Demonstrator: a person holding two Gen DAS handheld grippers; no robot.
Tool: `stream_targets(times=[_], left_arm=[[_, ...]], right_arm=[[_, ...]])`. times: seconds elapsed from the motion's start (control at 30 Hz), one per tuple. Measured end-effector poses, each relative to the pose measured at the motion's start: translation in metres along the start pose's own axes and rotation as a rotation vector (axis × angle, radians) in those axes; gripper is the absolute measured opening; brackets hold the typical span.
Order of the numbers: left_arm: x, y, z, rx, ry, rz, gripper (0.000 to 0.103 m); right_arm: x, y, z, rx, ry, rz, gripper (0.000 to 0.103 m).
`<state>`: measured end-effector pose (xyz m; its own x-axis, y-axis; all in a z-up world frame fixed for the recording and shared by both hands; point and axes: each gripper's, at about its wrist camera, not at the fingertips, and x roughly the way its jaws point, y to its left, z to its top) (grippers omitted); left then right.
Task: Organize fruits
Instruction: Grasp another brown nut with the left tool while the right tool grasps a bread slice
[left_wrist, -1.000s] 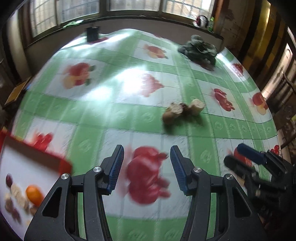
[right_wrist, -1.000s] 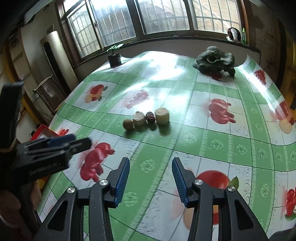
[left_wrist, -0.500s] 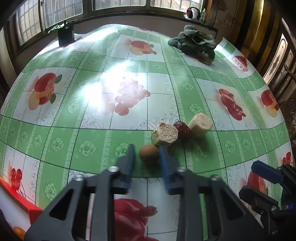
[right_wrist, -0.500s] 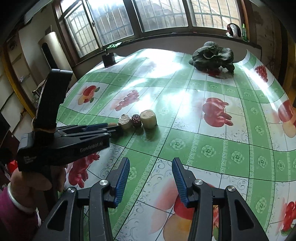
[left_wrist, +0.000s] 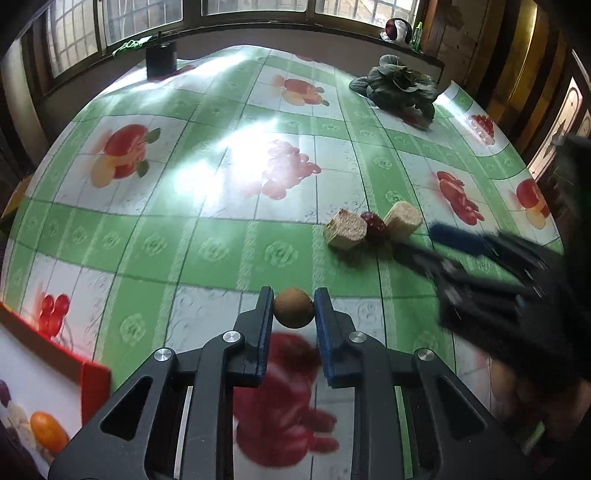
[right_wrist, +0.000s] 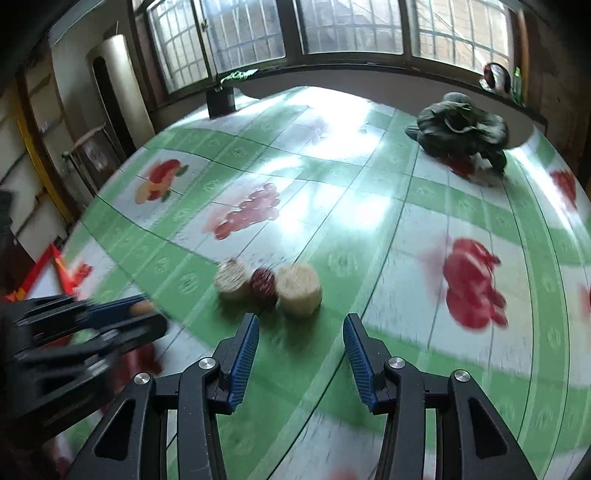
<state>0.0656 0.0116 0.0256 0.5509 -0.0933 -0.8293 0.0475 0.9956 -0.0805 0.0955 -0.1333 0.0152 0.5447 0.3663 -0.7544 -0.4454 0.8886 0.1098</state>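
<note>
My left gripper (left_wrist: 294, 308) is shut on a small round brown fruit (left_wrist: 293, 307) and holds it above the green checked tablecloth (left_wrist: 221, 254). Three items stay in a row on the cloth: a tan cut piece (left_wrist: 345, 229), a dark red fruit (left_wrist: 376, 226) and a pale cut piece (left_wrist: 403, 220). In the right wrist view they are the tan piece (right_wrist: 232, 279), the red fruit (right_wrist: 263, 285) and the pale piece (right_wrist: 299, 290). My right gripper (right_wrist: 300, 330) is open and empty, just short of the pale piece. The left gripper (right_wrist: 122, 314) shows blurred at the left there.
A red-rimmed white tray (left_wrist: 40, 373) with an orange fruit (left_wrist: 48, 432) and other pieces lies at the lower left. A dark leafy bundle (left_wrist: 399, 86) sits at the far right of the table, a dark pot (left_wrist: 160, 62) at the far edge by the windows.
My left gripper closed on the brown fruit and has pulled it back from the row, toward me. My right gripper has moved forward close to the pale piece.
</note>
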Motion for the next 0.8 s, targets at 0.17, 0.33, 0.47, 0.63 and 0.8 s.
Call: stream_targets(times=[0.17, 0.33, 0.47, 0.63, 0.8], left_arm=[[-0.009, 0.003, -0.007, -0.005, 0.002, -0.005, 0.021], [-0.015, 0.009, -0.012, -0.025, 0.0, -0.008, 0.021], [-0.024, 0.009, -0.022, -0.02, -0.007, 0.016, 0.021], [-0.037, 0.007, -0.042, -0.002, -0.022, 0.048, 0.021], [-0.051, 0.008, -0.063, 0.005, -0.035, 0.068, 0.021]], right_arm=[[0.017, -0.003, 0.014, -0.016, -0.008, 0.01, 0.026], [0.006, 0.004, 0.005, -0.01, 0.009, -0.01, 0.026], [-0.019, 0.014, -0.016, -0.004, 0.004, -0.014, 0.026], [-0.054, 0.033, -0.047, 0.016, -0.018, -0.013, 0.026], [-0.081, 0.055, -0.071, 0.021, -0.047, -0.023, 0.026]])
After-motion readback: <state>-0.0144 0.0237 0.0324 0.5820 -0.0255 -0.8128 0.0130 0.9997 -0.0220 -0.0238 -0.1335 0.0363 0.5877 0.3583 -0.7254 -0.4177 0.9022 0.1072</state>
